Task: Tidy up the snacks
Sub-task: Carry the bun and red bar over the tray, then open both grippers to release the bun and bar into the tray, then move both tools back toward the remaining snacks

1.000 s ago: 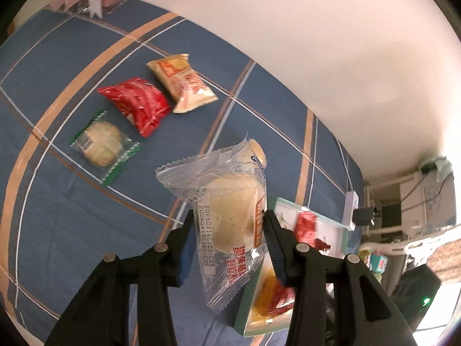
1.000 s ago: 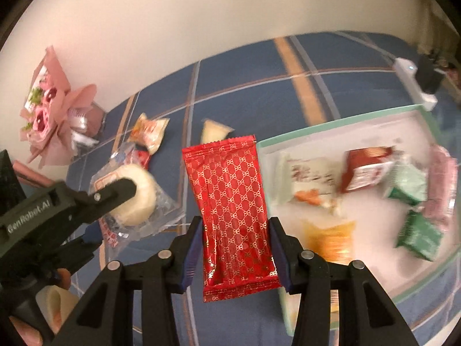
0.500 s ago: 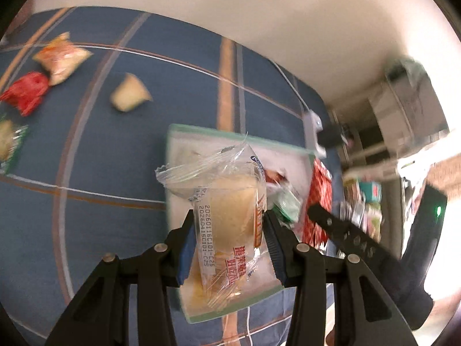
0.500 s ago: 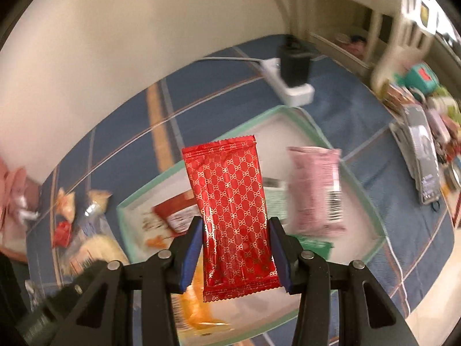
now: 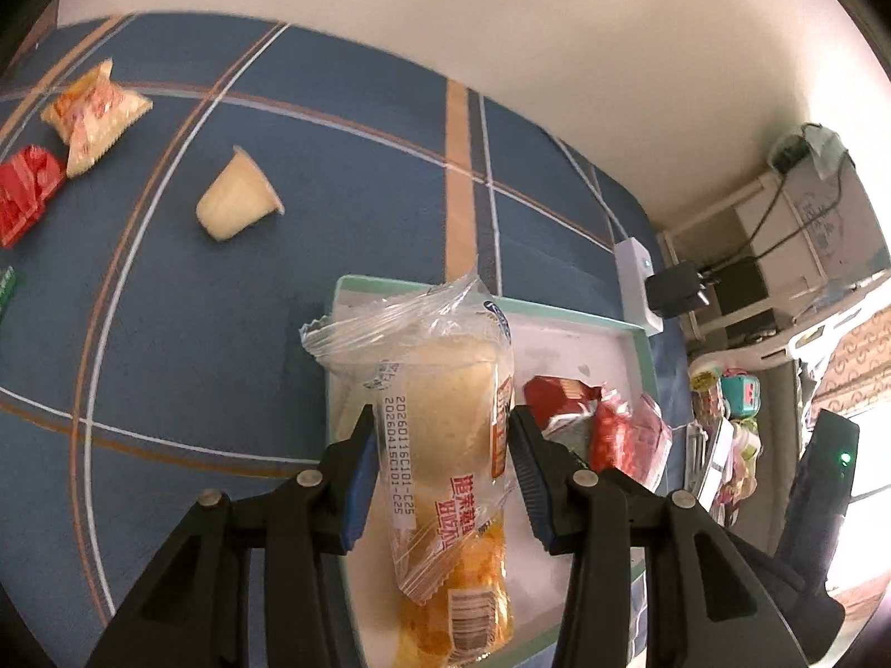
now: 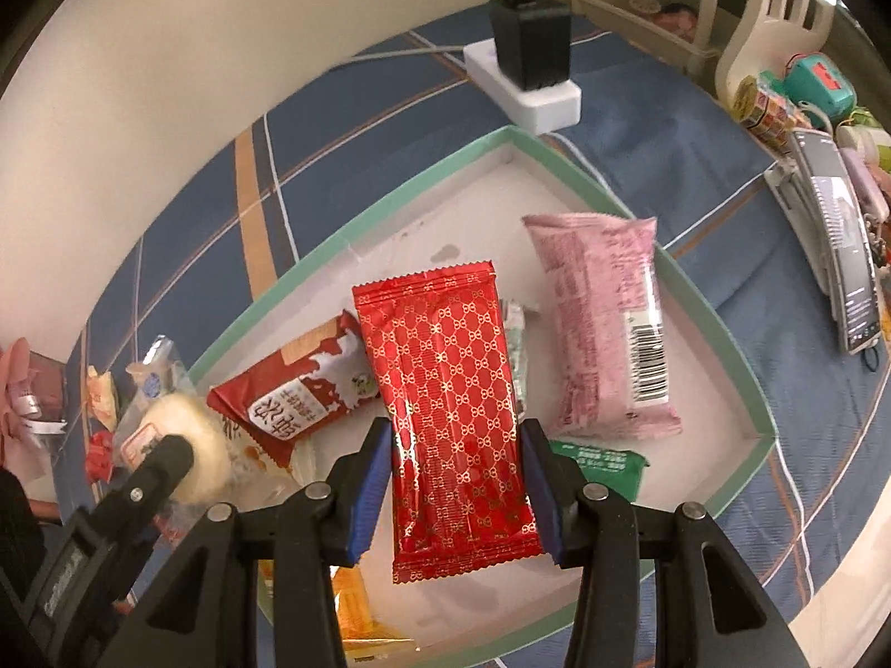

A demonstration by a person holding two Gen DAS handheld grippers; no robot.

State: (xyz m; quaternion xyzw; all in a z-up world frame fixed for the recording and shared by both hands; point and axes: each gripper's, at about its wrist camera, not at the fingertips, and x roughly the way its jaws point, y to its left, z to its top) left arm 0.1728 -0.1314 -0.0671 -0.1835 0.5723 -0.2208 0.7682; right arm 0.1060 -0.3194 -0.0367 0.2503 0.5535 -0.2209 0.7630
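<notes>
My left gripper [image 5: 442, 479] is shut on a clear-wrapped bun [image 5: 445, 428] and holds it above the left end of the green-rimmed white tray [image 5: 640, 356]. My right gripper [image 6: 456, 492] is shut on a red patterned packet [image 6: 445, 384] above the same tray [image 6: 562, 161]. The left gripper and its bun also show in the right wrist view [image 6: 184, 445]. In the tray lie a pink packet [image 6: 607, 334], a red-and-white packet [image 6: 300, 389], a green packet [image 6: 601, 462] and an orange packet [image 6: 351, 601].
On the blue plaid cloth left of the tray lie a jelly cup [image 5: 239, 200], an orange packet [image 5: 92, 111] and a red packet [image 5: 25, 189]. A white power strip with a black charger [image 6: 534, 55] sits behind the tray. A phone [image 6: 841, 245] and toys lie at right.
Both grippers have moved further over the tray with their packets still held. The left view has swung back left, and the right gripper has come lower and closer to the tray.
</notes>
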